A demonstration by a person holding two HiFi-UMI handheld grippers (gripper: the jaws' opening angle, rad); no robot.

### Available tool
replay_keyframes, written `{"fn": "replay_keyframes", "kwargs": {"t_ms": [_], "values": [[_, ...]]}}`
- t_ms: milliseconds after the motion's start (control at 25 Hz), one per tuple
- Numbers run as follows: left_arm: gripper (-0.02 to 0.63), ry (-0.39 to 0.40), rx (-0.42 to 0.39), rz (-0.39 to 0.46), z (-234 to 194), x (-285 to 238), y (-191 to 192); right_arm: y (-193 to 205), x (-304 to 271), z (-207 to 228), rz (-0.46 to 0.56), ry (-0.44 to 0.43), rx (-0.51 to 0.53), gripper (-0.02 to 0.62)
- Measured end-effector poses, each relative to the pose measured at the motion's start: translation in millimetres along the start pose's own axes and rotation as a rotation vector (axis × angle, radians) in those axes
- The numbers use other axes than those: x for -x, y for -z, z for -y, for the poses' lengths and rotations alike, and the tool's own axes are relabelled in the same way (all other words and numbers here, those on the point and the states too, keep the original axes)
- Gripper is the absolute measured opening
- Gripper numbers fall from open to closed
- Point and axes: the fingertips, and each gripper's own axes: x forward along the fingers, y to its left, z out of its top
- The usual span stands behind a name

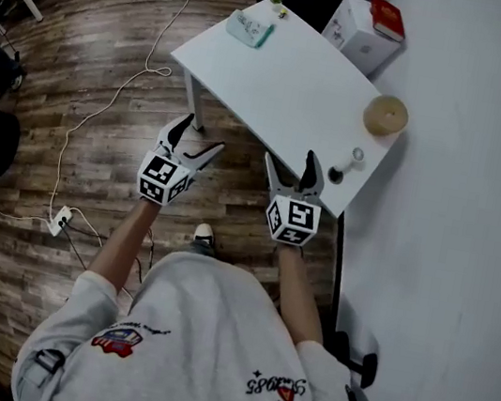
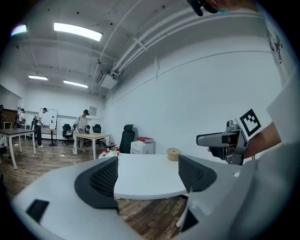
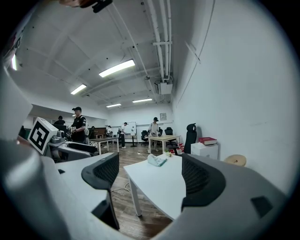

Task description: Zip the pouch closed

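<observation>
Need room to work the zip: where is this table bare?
The middle of the white rectangular table is bare, between the pale teal fabric pouch at its far corner and the round tan roll by the wall. Crowded: the near wall-side corner, with a small dark object and a small pale object.

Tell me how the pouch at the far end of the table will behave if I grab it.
The pouch looks soft and rumpled, so it will probably sag when lifted by one edge. It lies low on the table, so it likely slides rather than rolls.
</observation>
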Motion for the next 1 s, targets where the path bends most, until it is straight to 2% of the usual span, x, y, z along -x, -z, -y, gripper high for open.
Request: {"fn": "replay_keyframes", "kwargs": {"t_ms": [200, 600, 800, 1000], "values": [[0.399, 0.013, 0.013, -0.015, -31, -17, 2, 0, -30, -7, -0.007, 0.011, 0.014, 0.407], [0.399, 0.024, 0.014, -0.045, -61, -65, 7, 10, -82, 19, -0.031, 0.035, 0.009, 0.403], [0.399, 0.002, 0.013, -0.060, -96, -103, 11, 13, -132, 39, -0.023, 0.028, 0.003, 0.403], [0.399, -0.017, 0.014, -0.067, -138, -159, -3, 5, -196, 68, -0.010, 0.018, -0.009, 0.403]]}}
